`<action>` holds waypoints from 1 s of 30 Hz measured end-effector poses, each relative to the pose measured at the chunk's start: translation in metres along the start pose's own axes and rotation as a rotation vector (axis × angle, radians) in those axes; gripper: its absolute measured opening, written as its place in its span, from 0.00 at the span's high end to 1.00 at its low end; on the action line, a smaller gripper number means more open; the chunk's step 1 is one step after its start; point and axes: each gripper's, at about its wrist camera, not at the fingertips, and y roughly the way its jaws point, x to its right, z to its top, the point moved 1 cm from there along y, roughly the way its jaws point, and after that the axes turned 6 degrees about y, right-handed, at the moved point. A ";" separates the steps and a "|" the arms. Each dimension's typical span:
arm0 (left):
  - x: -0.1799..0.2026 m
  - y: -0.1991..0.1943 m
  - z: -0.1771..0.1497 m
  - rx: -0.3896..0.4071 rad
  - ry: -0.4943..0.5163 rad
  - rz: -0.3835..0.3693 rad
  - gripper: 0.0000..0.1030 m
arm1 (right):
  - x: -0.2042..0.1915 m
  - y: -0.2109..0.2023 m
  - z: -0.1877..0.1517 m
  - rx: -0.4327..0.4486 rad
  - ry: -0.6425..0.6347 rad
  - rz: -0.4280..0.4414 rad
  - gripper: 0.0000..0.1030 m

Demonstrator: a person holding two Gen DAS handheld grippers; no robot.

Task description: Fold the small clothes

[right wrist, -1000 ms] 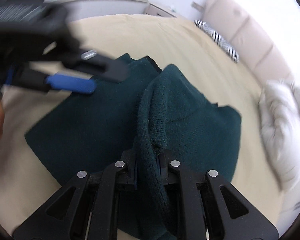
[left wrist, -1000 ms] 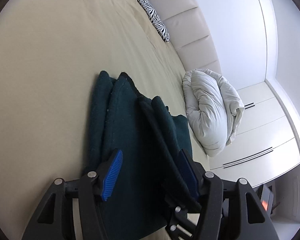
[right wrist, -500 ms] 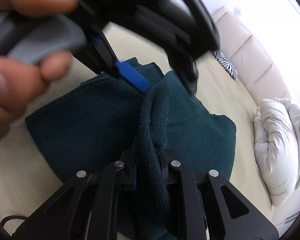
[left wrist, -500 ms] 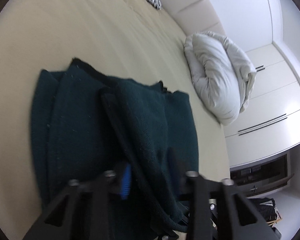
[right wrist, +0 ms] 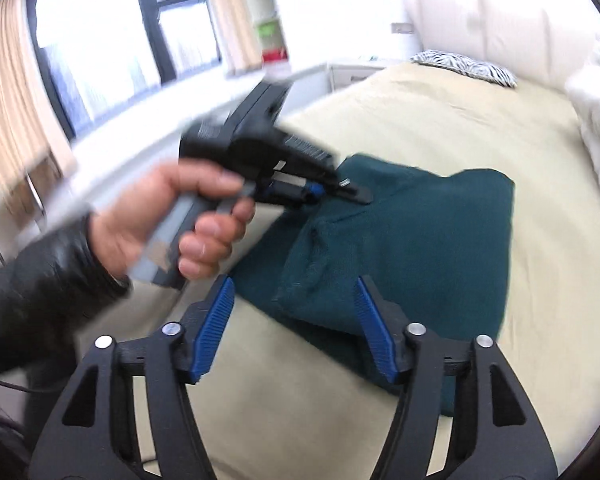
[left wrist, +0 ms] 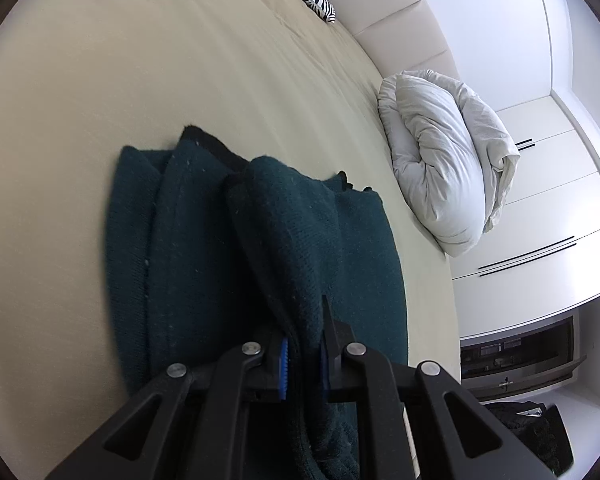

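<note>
Right wrist view: dark green knit sweater (right wrist: pixel 420 232) lies partly folded at bed (right wrist: pixel 540 280) centre, one flap doubled over. Left gripper (left wrist: pixel 303 360) clenches a fold at 6 o'clock; right gripper (right wrist: pixel 296 332), jaws just opened, hangs empty. Final folds remain.

Black tool (right wrist: pixel 296 326) with blue ribbed pads (right wrist: pixel 214 326); black sleeve (right wrist: pixel 40 276).

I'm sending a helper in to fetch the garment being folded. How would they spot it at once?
On the wide beige bed, near the edge by the white duvet bundle, lies a dark green knit sweater. It is the only dark thing on the sheet, and the left gripper pinches a fold.
</note>
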 end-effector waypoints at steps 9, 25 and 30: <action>-0.017 -0.032 0.013 0.012 0.006 0.039 0.88 | 0.025 0.081 -0.003 -0.152 0.088 -0.110 0.67; -0.065 -0.031 0.010 0.015 -0.055 0.095 0.87 | -0.014 0.121 -0.025 -0.193 0.044 -0.011 0.67; -0.045 -0.052 0.001 0.096 -0.006 0.226 0.82 | -0.002 0.106 -0.028 -0.187 0.080 0.015 0.67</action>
